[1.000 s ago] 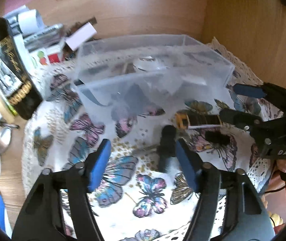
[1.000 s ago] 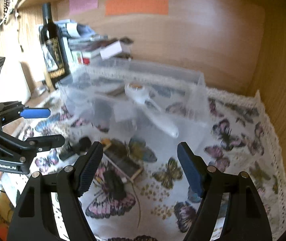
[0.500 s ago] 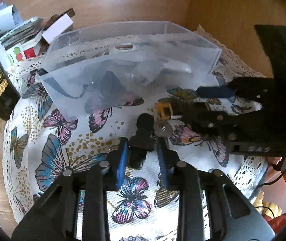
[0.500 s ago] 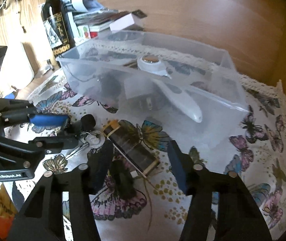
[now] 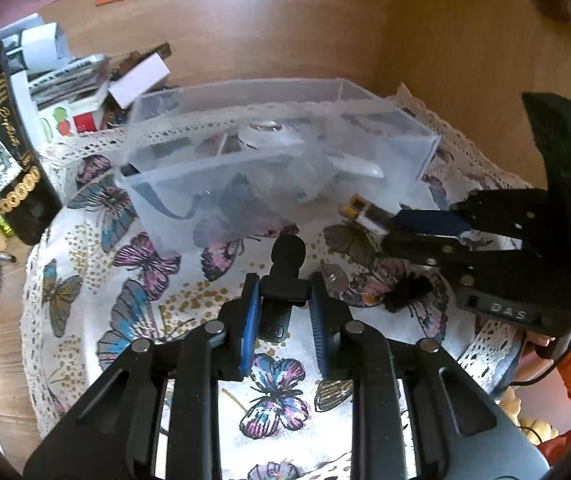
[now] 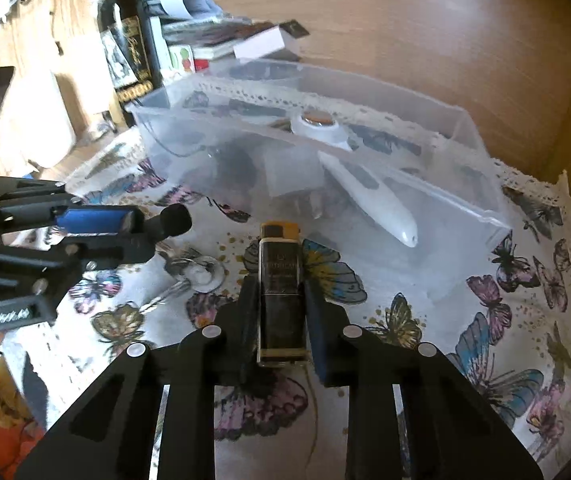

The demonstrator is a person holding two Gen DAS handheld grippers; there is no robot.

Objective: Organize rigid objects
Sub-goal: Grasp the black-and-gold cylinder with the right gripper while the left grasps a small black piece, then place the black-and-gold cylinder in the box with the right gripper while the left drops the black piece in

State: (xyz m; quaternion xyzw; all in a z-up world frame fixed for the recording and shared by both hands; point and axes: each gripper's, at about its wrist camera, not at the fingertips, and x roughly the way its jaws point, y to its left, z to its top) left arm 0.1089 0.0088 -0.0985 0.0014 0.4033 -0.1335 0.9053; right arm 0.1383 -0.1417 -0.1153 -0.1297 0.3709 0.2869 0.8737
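Butterfly-print tablecloth (image 6: 497,344) carries a clear plastic bin (image 6: 465,128); just before it, the left gripper (image 5: 283,314) clamps a black clip-on microphone (image 5: 287,264), the right gripper (image 6: 281,312) a dark lighter (image 6: 281,276).

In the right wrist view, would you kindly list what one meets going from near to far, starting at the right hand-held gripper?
Right hand-held gripper → dark rectangular bottle clamped between its fingers → clear plastic bin holding a white wand-shaped device → white box → wooden back wall.
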